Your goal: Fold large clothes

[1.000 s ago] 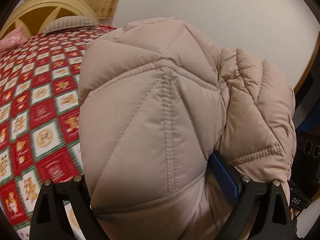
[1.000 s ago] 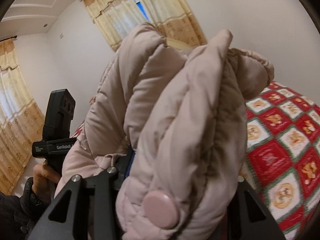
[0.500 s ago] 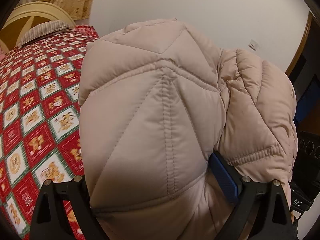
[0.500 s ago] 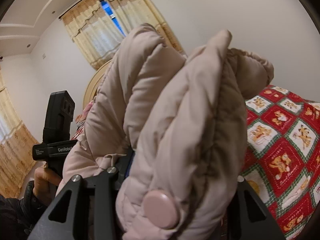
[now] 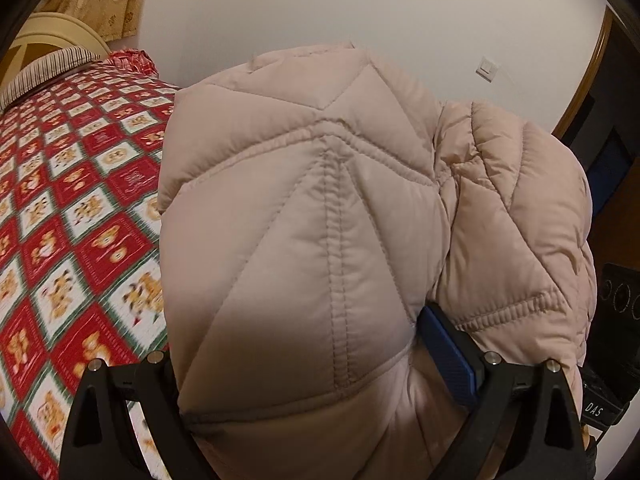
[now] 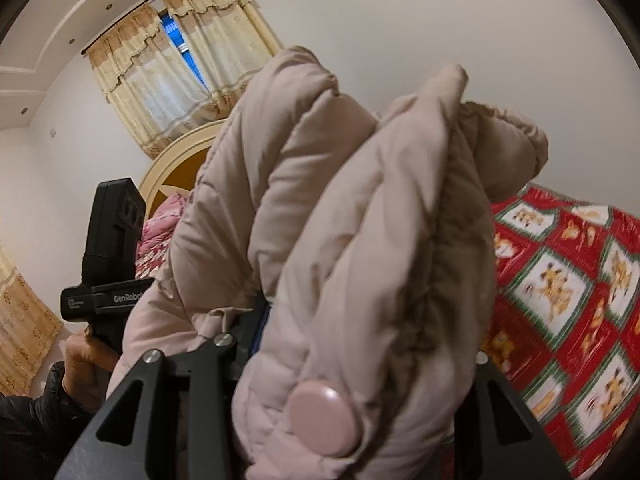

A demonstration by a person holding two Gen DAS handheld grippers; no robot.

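Pale walls and a bed [image 5: 72, 208] under a red, white and green checked bedspread [image 6: 568, 292] with bear pictures frame both views. At the left gripper [image 5: 320, 420], the black fingers [image 5: 520, 408] are clenched on a thick fold of the pale pink quilted puffer jacket [image 5: 320, 220]; a blue pad presses into the fabric on the right side of that view, and the padding bulges up and away from the camera, filling most of the picture, with a stitched centre seam running lengthwise straight ahead along the fingers. At the right gripper [image 6: 320, 412], the fingers [image 6: 132, 404] likewise clamp a bunched fold of the same jacket [image 6: 360, 240], whose rolls stand up ahead of the camera with their long axis pointing away and slightly right; a round pink snap button [image 6: 324, 418] sits on the near end. Held between both grippers, the jacket is up above the bed rather than lying flat on it. Beyond it in the right view, a hand [image 6: 84, 364] in a dark sleeve grips the black handle of the other gripper, which reads "GenRobot" with the last letters partly hidden. In the left view a small label reads "DAS" [image 5: 594, 408] at the lower right. Farther off are cream curtains [image 6: 172, 72], a rounded headboard [image 6: 180, 152], a striped pillow [image 5: 44, 68] and a wall switch [image 5: 487, 68].
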